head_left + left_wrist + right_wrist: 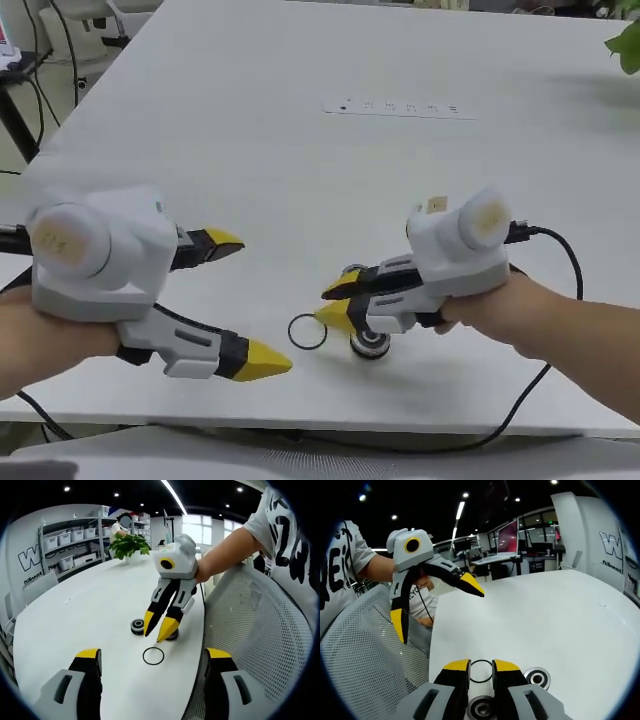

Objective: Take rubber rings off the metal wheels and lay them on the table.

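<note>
One rubber ring [307, 332] lies on the desk [300, 150] at lower centre; my right tool [327, 304], slightly parted and empty, hovers over a metal wheel [370, 345] whose ring I'd pinch next, left tool [255, 303] released wide.

Bright, even overhead light on the white table [300, 170], shadows soft. Fisheye bends both gripper views' edges; ceiling spotlights [116, 495] glare.

rm: dark ceiling w/ strip lights [172, 495] | bg: shelving [70, 542] w/ bins, windows [197, 527], monitor [509, 535] | furn: white table [300, 170], mesh chair [250, 625], potted plant [129, 545]
</note>
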Motion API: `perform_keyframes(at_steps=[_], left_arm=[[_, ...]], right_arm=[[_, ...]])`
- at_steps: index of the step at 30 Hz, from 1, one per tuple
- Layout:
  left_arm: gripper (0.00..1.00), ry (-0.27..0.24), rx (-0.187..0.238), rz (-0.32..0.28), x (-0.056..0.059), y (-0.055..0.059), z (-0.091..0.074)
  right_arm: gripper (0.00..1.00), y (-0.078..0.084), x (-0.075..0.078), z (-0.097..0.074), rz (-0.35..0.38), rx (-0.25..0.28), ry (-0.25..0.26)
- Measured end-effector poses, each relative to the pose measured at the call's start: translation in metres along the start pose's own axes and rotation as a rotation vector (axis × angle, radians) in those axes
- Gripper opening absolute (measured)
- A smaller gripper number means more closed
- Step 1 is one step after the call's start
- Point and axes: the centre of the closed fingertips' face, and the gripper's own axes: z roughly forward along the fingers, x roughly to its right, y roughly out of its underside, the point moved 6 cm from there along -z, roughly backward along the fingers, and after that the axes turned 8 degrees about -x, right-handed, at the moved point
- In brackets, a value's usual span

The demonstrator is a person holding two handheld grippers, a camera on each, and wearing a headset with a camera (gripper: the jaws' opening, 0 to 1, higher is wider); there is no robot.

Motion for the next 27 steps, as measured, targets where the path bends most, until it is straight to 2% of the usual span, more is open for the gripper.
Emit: perform_keyframes(at_steps=[7,14,23,27], left_arm=[[0.83,0.01,0.001,0.018,0.0,-0.006,0.006],[0.82,0.022,-0.001,0.041,-0.001,-0.014,0.013],[0.78,0.047,-0.007,0.063,-0.001,-0.022,0.026],[0.74,0.069,-0.005,0.053,0.0,-0.024,0.032]], right_arm=[[0.17,-0.006,-0.001,-0.015,0.0,0.043,0.007],[0.19,-0.003,0.0,-0.031,0.009,0.068,0.021],[0.22,0.004,0.004,-0.049,0.025,0.068,0.051],[0.24,0.008,0.006,-0.055,0.031,0.065,0.062]])
